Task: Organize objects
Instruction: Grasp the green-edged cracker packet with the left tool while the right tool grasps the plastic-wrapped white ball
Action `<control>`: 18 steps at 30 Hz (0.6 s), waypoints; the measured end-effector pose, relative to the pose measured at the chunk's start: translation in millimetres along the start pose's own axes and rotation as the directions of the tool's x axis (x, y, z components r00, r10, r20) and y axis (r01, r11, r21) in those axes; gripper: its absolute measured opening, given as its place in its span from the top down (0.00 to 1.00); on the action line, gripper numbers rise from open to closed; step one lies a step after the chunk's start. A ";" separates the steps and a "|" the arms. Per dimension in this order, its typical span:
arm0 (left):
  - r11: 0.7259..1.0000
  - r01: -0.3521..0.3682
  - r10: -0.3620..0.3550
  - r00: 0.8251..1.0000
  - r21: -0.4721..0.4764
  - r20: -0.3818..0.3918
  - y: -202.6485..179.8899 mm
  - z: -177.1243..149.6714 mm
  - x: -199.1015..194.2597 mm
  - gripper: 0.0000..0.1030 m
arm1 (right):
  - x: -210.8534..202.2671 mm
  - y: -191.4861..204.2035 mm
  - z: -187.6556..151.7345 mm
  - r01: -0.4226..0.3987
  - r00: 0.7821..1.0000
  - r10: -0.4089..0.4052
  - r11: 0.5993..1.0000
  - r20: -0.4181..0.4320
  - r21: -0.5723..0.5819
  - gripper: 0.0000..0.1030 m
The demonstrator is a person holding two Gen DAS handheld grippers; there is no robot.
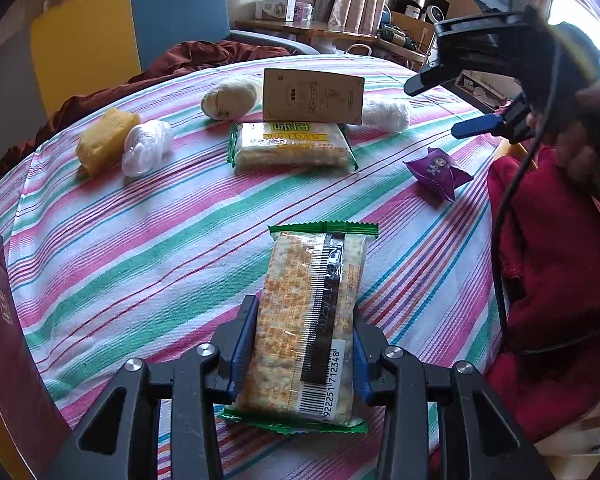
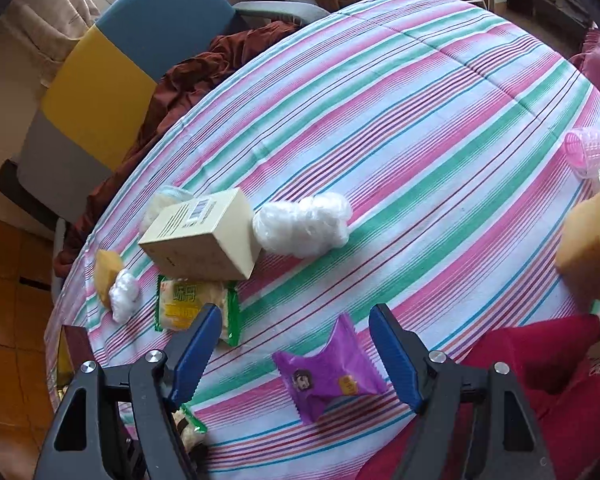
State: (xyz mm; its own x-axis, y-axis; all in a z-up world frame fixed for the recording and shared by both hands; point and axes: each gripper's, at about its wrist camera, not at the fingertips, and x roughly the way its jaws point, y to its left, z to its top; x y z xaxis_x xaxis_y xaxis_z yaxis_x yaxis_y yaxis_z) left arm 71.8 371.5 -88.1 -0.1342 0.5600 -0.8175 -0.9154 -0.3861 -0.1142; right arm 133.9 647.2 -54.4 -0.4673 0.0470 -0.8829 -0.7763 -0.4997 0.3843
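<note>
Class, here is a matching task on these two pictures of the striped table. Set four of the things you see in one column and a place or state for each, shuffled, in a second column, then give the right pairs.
Things
1. cracker packet
2. purple snack packet
3. cardboard box
4. right claw

Places or states
A. standing upright behind a second cracker packet
B. open, holding nothing
C. clamped between the left claw's blue pads
D. lying on the tablecloth below open jaws

Pairs: 1-C, 2-D, 3-A, 4-B
</note>
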 end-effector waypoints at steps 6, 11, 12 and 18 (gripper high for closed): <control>1.000 0.016 -0.016 1.000 -0.017 0.010 2.8 -0.8 0.2 0.60 | 20.2 -0.8 25.9 0.077 0.997 -0.078 0.996 0.013 0.042 0.25; 0.999 0.023 -0.023 1.000 -0.024 0.017 4.7 -1.6 0.2 0.60 | 39.0 -2.9 40.7 0.069 0.997 -0.073 0.994 0.039 0.086 0.25; 0.999 0.025 -0.024 1.000 -0.026 0.018 5.0 -1.9 0.1 0.60 | 44.8 -4.6 42.7 0.062 0.998 -0.064 0.994 0.022 0.092 0.25; 0.999 0.023 -0.022 0.999 -0.035 0.033 4.6 -3.9 0.0 0.60 | 61.7 1.8 46.3 0.070 0.997 -0.070 0.996 -0.014 0.048 0.48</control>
State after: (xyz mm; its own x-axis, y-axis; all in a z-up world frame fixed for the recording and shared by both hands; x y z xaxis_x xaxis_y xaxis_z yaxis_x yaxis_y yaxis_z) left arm 69.1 366.9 -90.8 -0.1269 0.5923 -0.7957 -0.9045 -0.3983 -0.1523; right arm 84.1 689.2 -95.6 -0.4061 0.0700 -0.9111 -0.8266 -0.4531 0.3337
